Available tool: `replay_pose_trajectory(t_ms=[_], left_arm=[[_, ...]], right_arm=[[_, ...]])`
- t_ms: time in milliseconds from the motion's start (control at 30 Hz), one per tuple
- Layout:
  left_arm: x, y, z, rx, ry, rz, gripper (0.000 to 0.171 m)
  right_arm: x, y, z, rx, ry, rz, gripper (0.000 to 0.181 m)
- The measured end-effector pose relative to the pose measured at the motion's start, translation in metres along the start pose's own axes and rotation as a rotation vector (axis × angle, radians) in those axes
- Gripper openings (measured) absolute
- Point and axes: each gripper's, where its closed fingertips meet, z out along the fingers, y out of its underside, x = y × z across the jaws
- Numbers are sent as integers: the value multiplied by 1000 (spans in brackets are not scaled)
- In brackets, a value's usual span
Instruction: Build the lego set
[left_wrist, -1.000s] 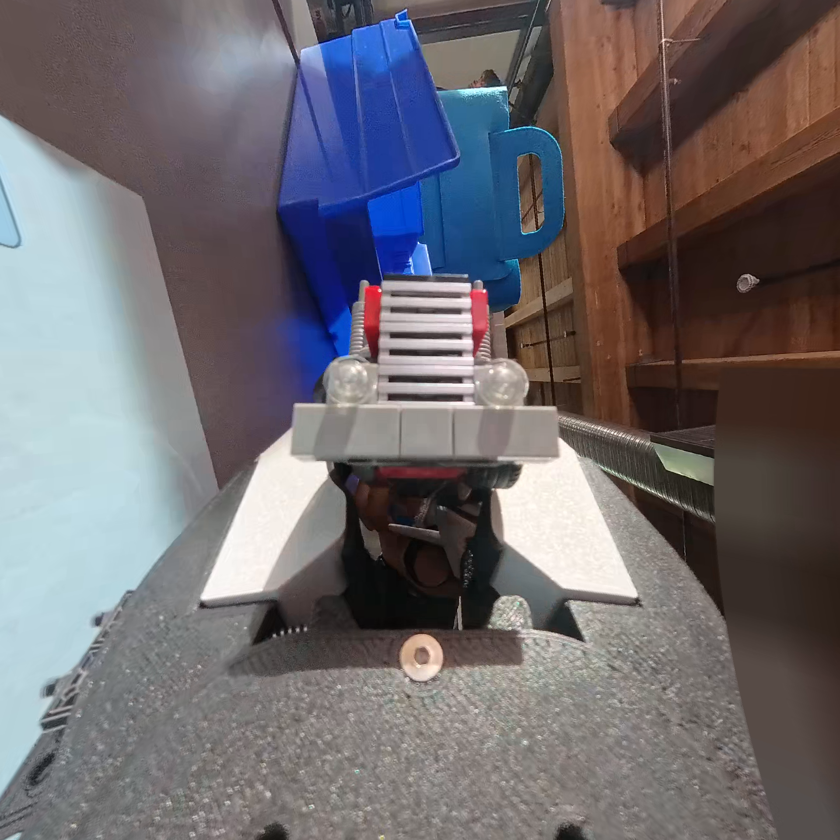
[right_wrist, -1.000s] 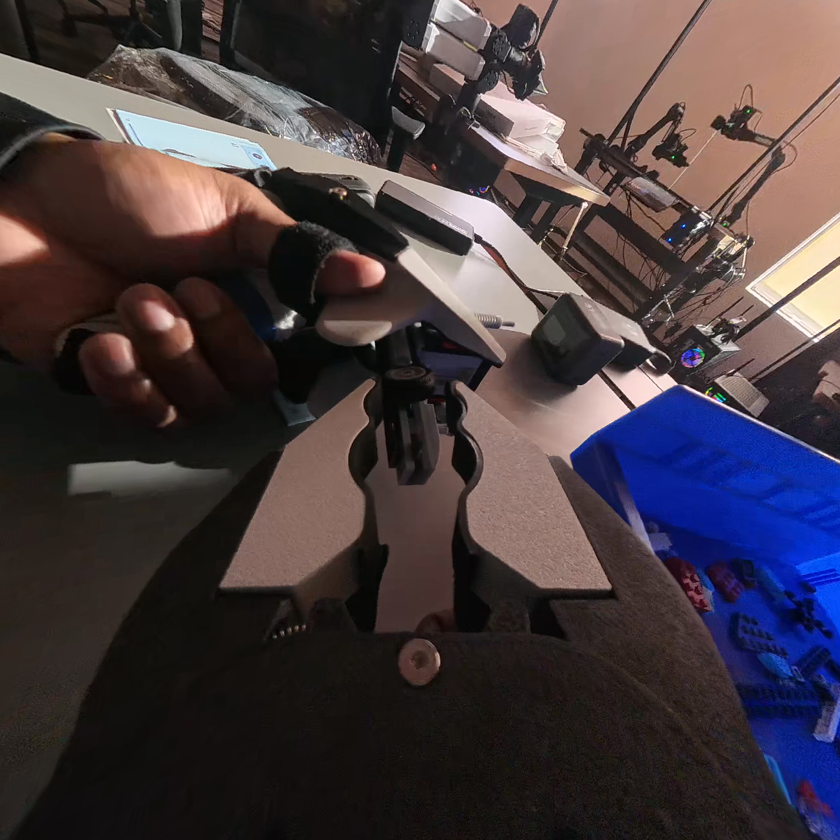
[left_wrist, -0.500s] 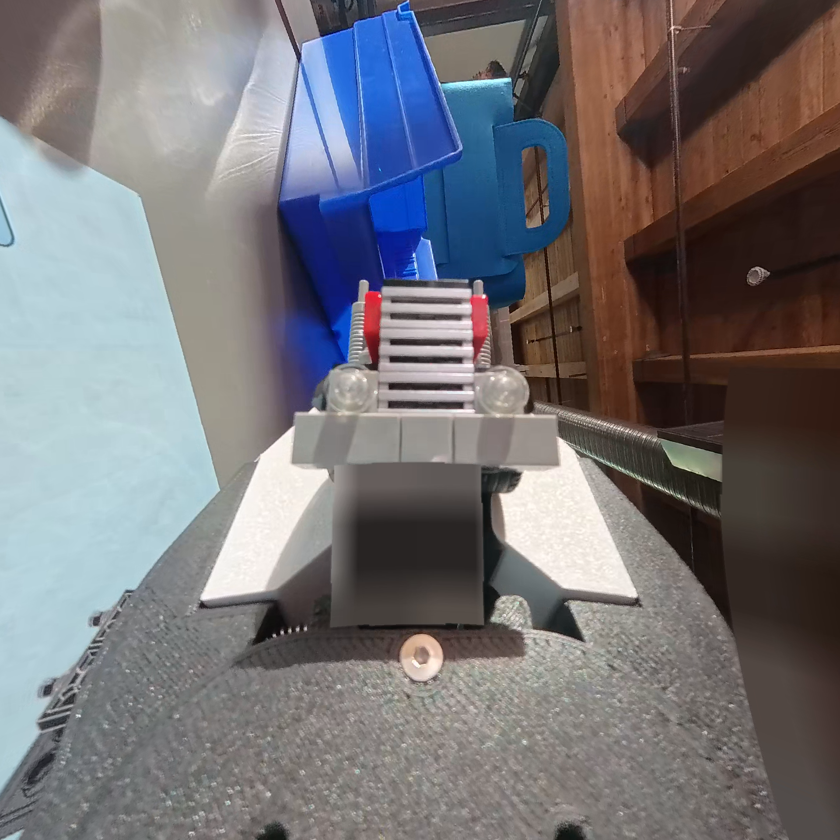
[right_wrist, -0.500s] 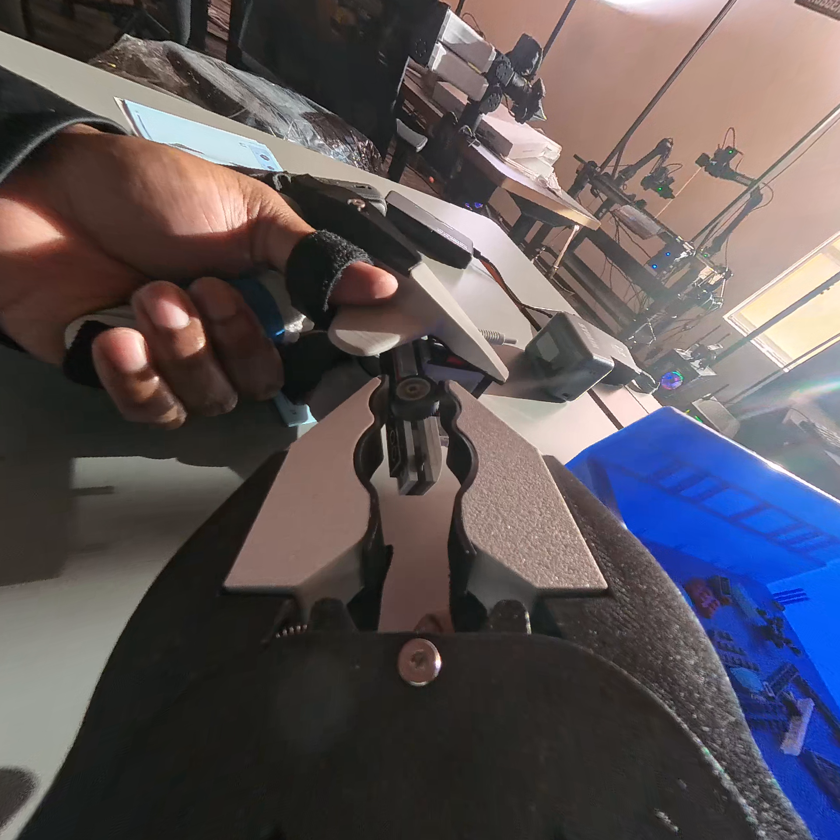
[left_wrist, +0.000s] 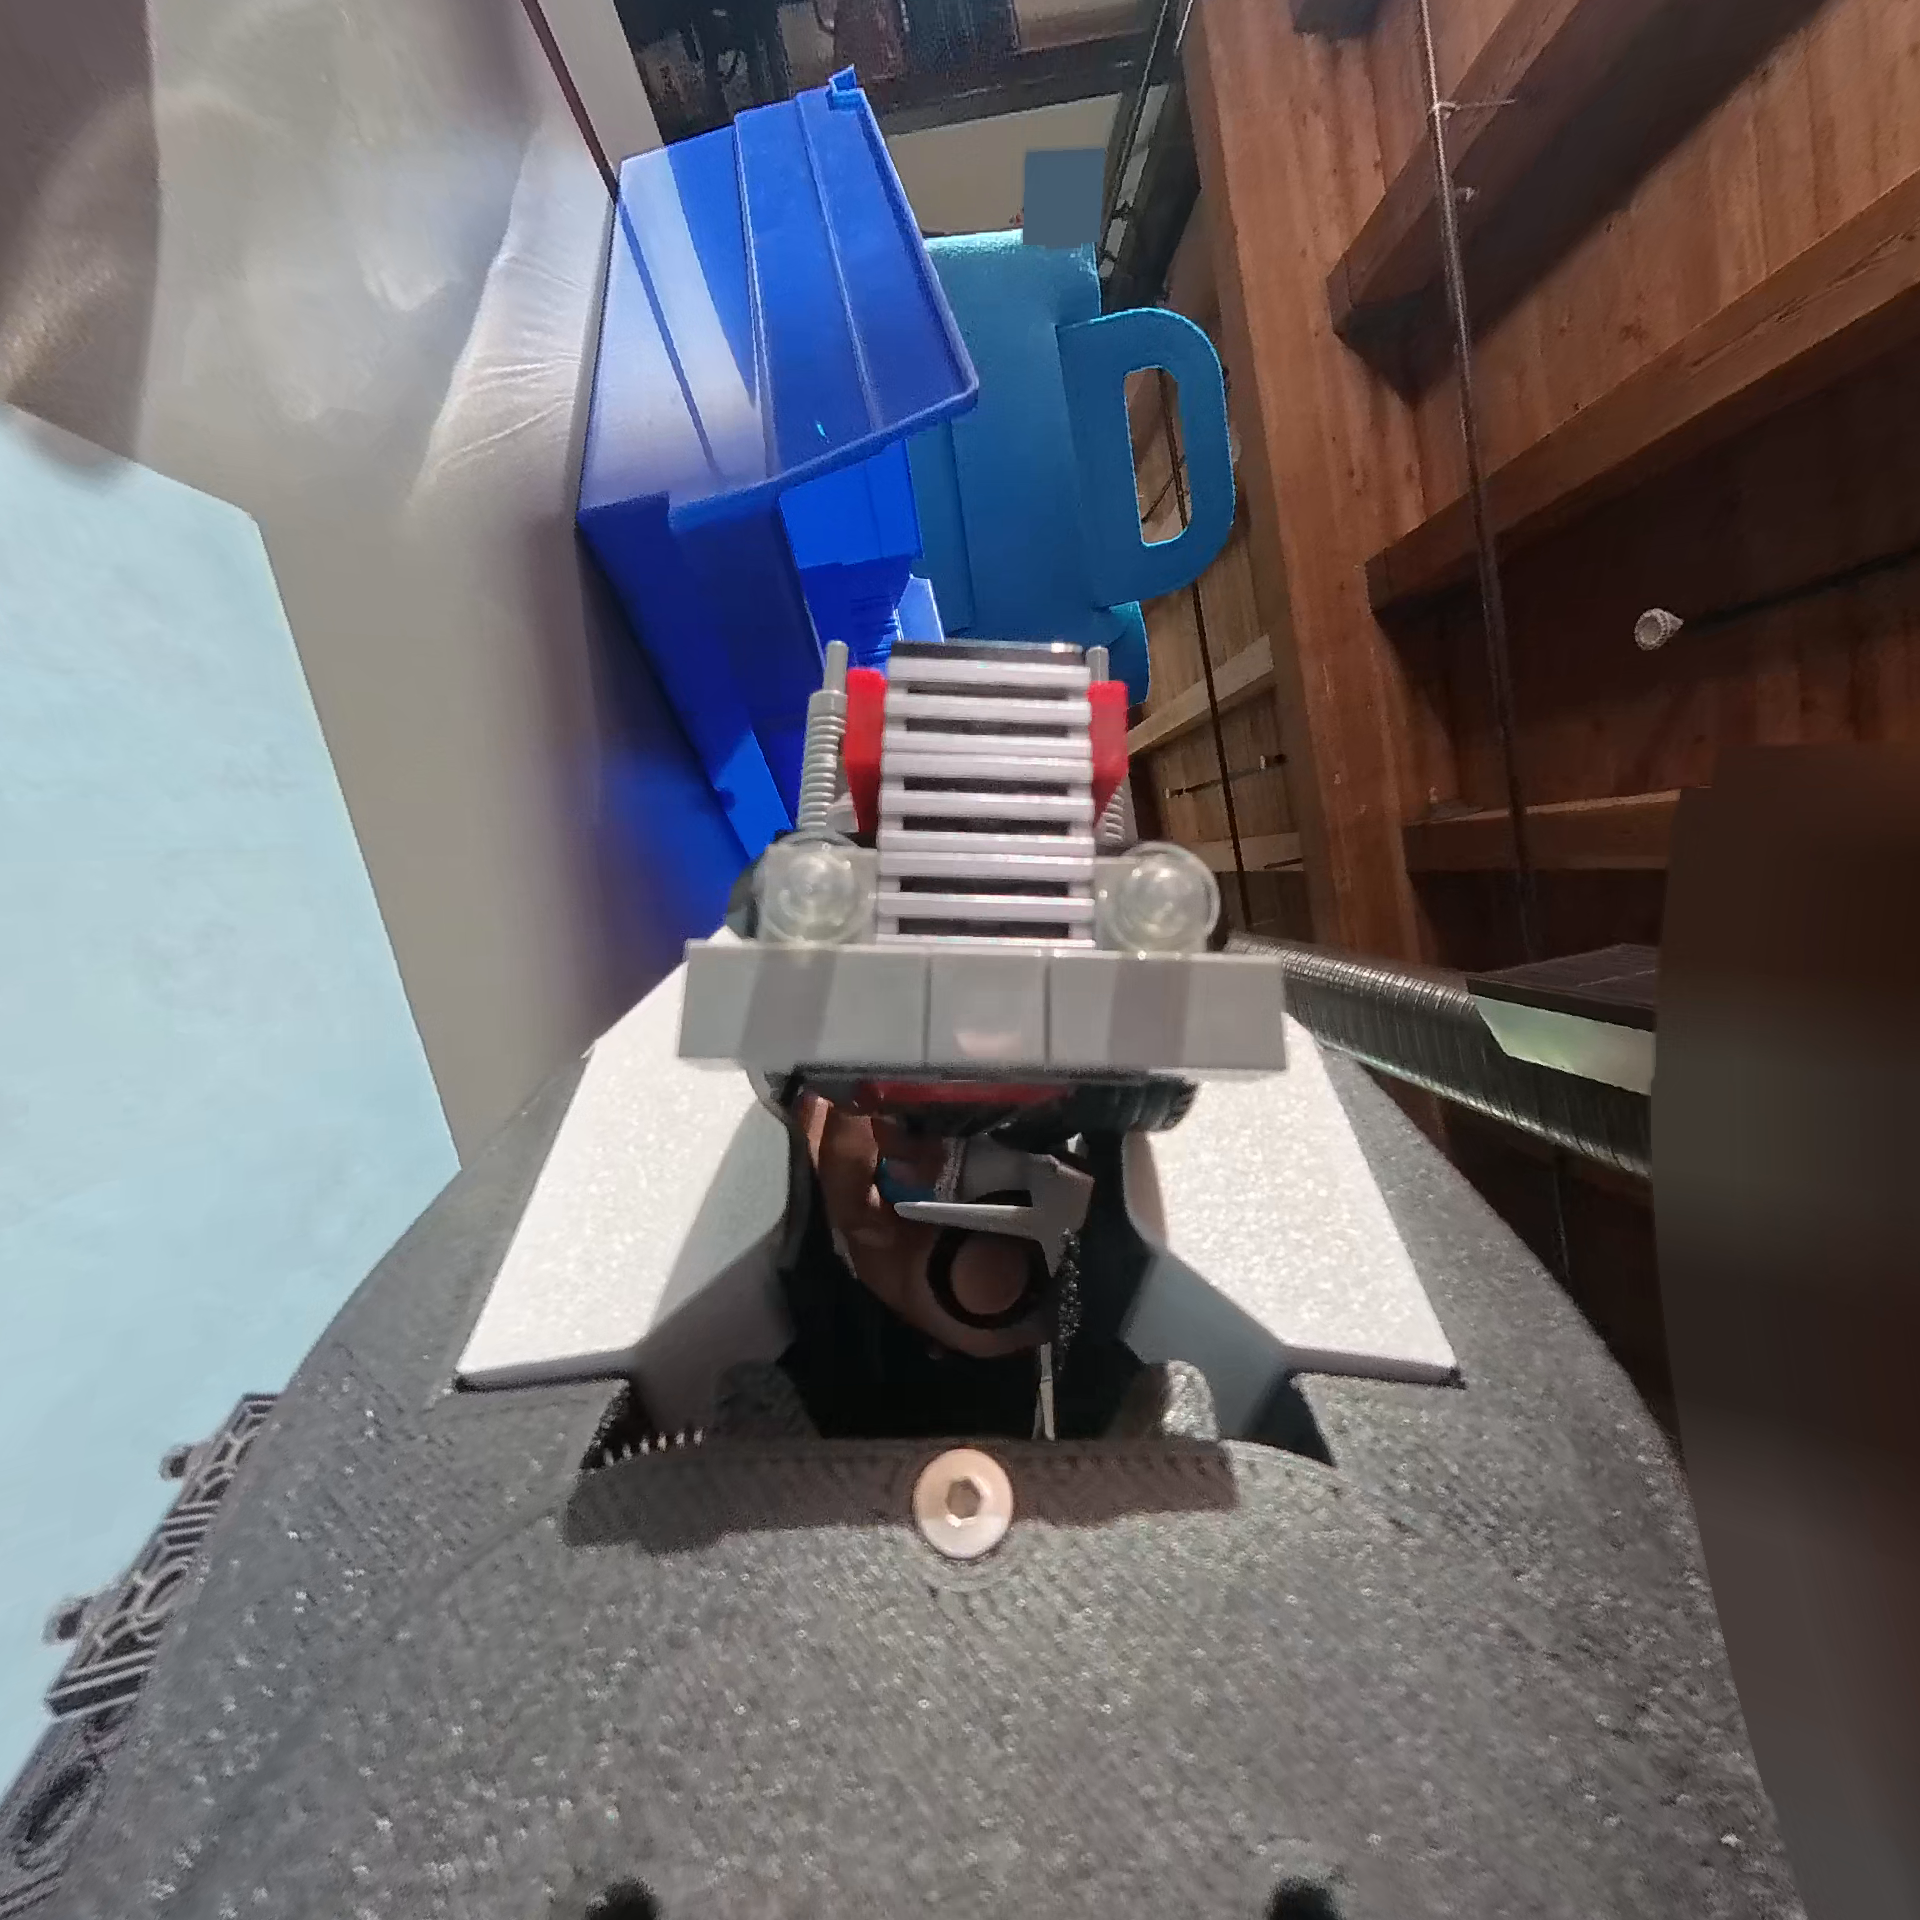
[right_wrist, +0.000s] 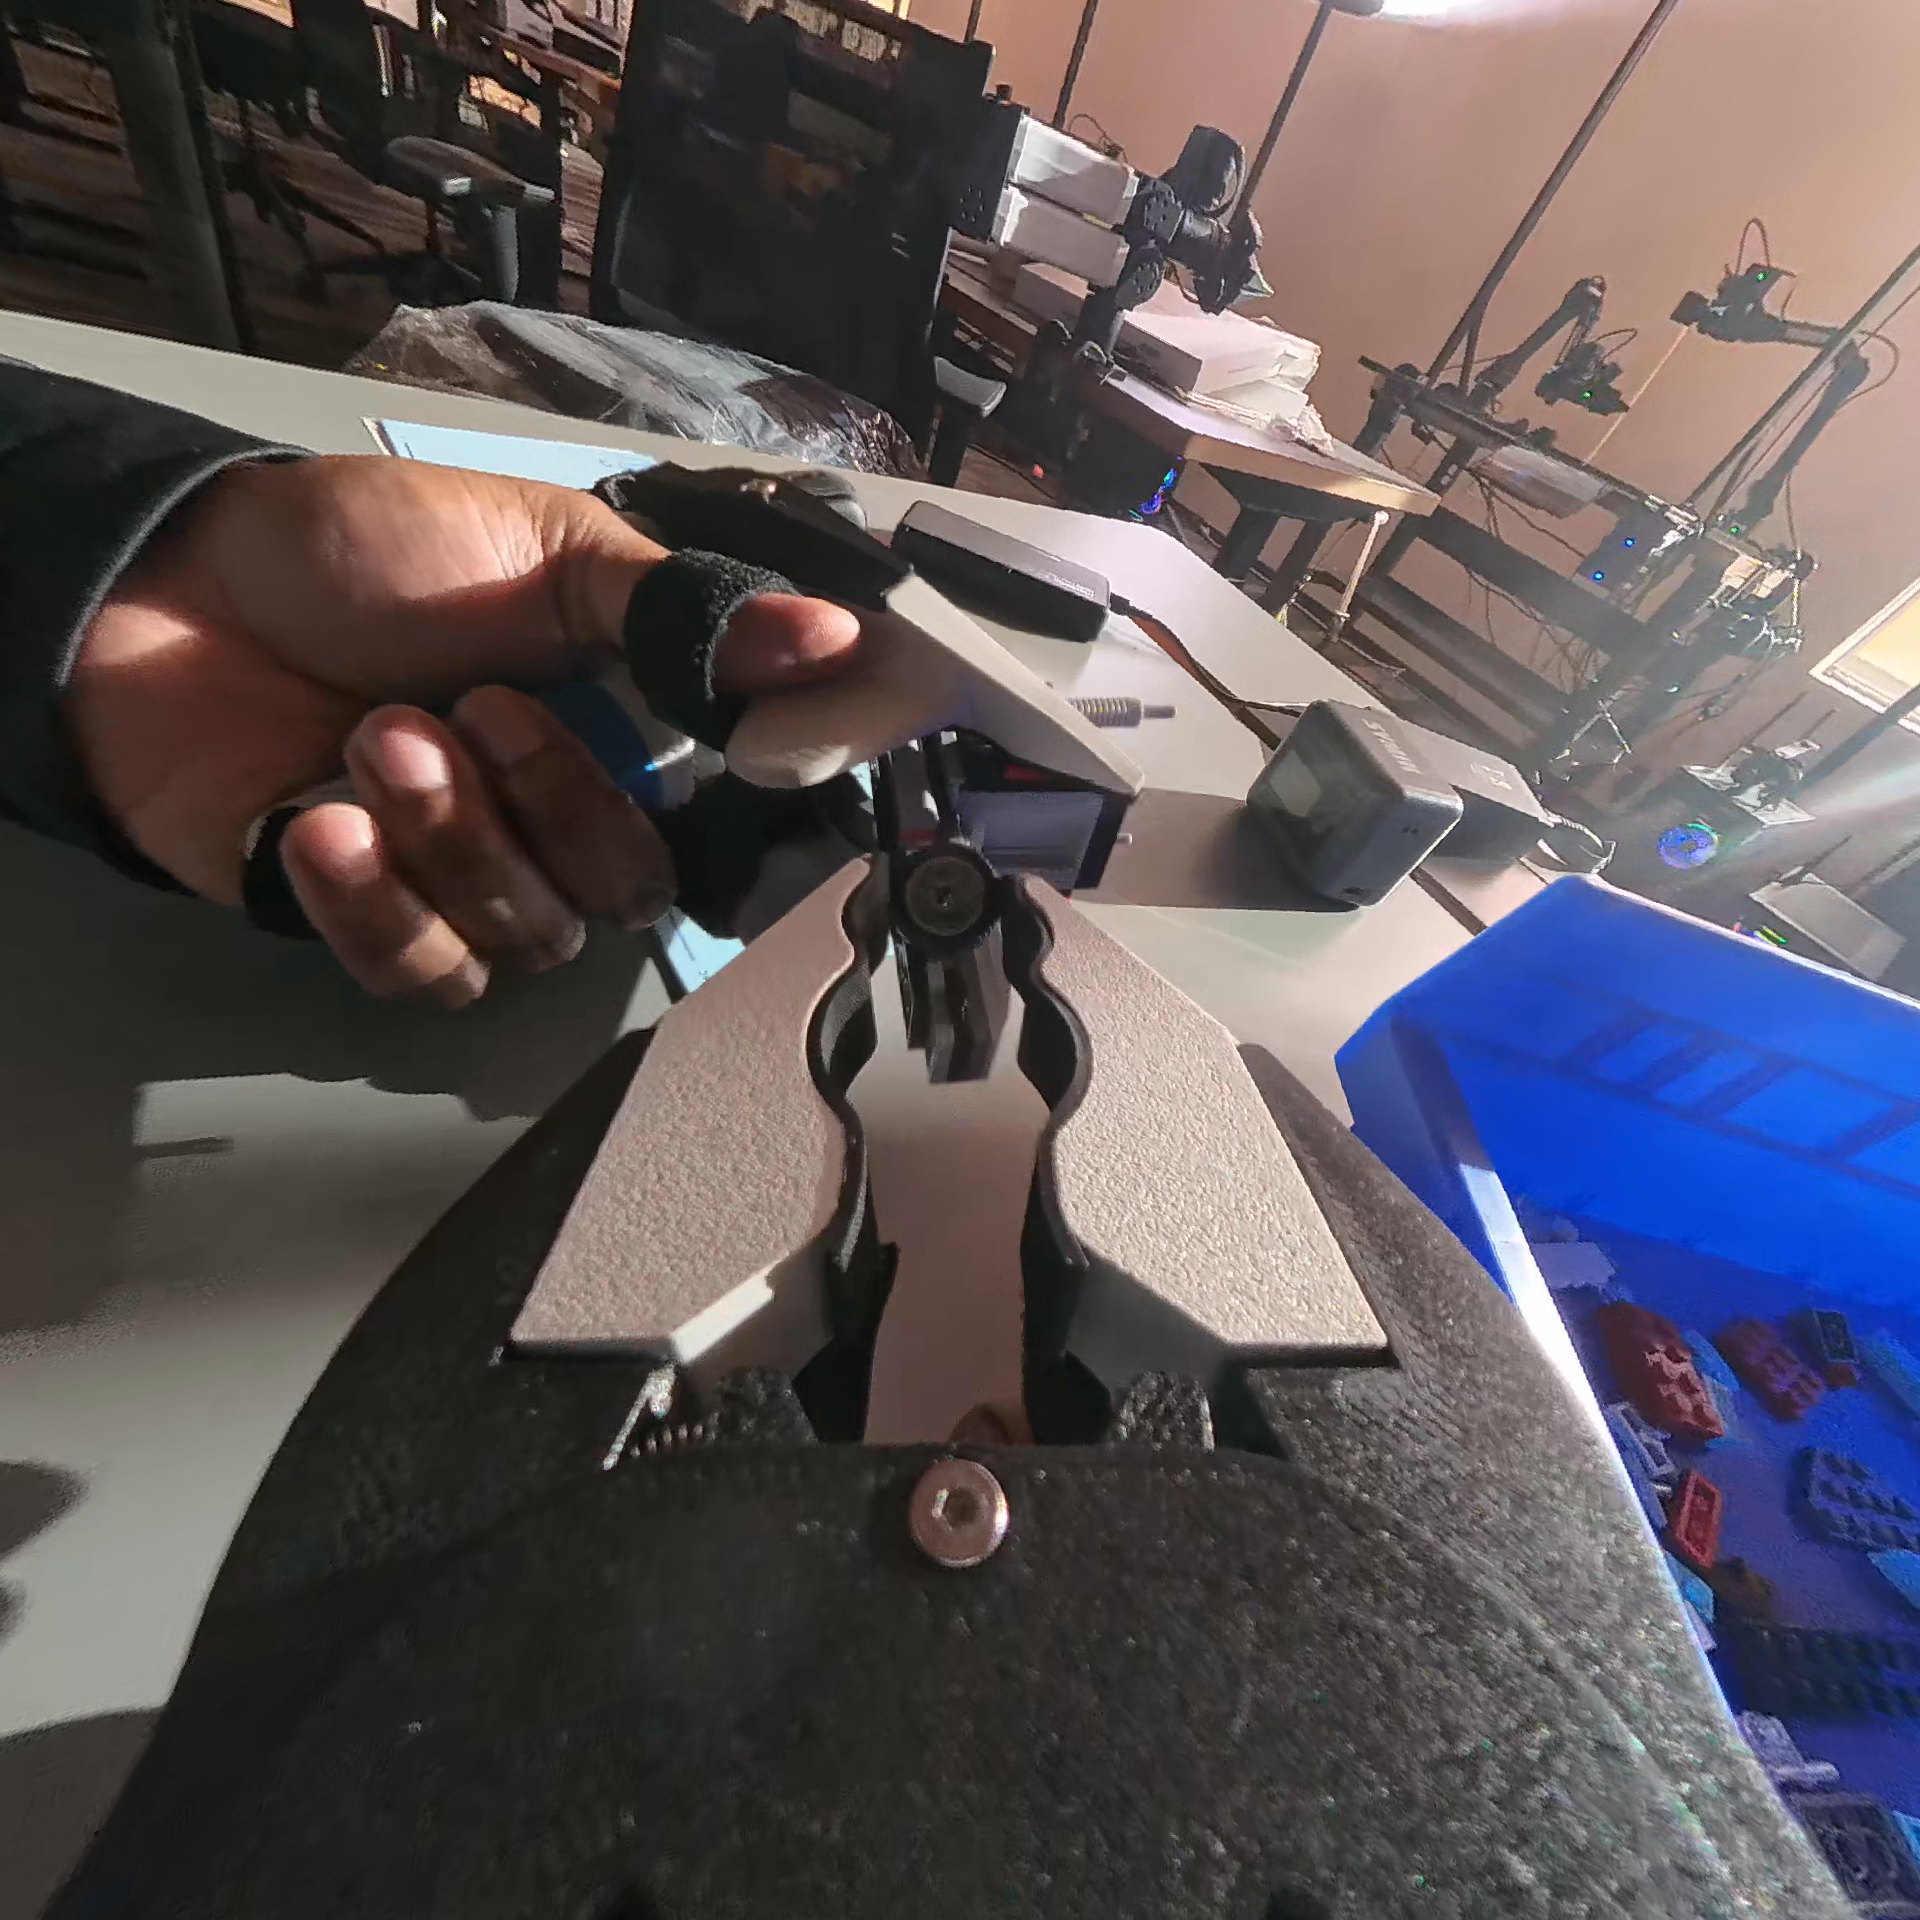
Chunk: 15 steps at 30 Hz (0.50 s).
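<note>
While truck model (left_wrist: 977, 935) is clamped in left gripper (left_wrist: 977, 1049), grille forward, wheel assembly (right_wrist: 945, 935) pinched by right gripper (right_wrist: 940, 914) sits directly beneath chassis.

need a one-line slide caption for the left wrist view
Left gripper clamps a lego truck, its grey grille and bumper facing the camera, with a blue bin behind.
</note>
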Motion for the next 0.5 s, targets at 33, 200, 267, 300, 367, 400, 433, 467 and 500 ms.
replay_pose_trajectory(t_ms=[33, 200, 267, 300, 367, 400, 433, 467, 500], left_arm=[[1, 1, 1, -7, -5, 15, 54], [-3, 1, 0, -10, -31, 36, 54], [-3, 1, 1, -11, -32, 41, 54], [-3, 1, 1, -14, -37, 48, 54], [-3, 2, 1, -16, -43, 61, 54], [-3, 2, 1, -17, -45, 63, 54], [-4, 2, 1, -17, -47, 63, 54], [-4, 2, 1, -16, -48, 63, 54], [-4, 2, 1, -17, -47, 63, 54]], right_arm=[[0, 0, 0, 1, 0, -1, 25], [-2, 2, 2, -19, 7, -32, 25], [-2, 2, 3, -22, 14, -40, 25], [-1, 2, 3, -26, 18, -41, 25], [-1, 2, 3, -28, 18, -42, 25], [-1, 2, 3, -28, 19, -43, 25], [-1, 3, 3, -30, 19, -46, 24], [-1, 3, 4, -32, 19, -46, 25], [-2, 2, 4, -29, 18, -45, 25]])
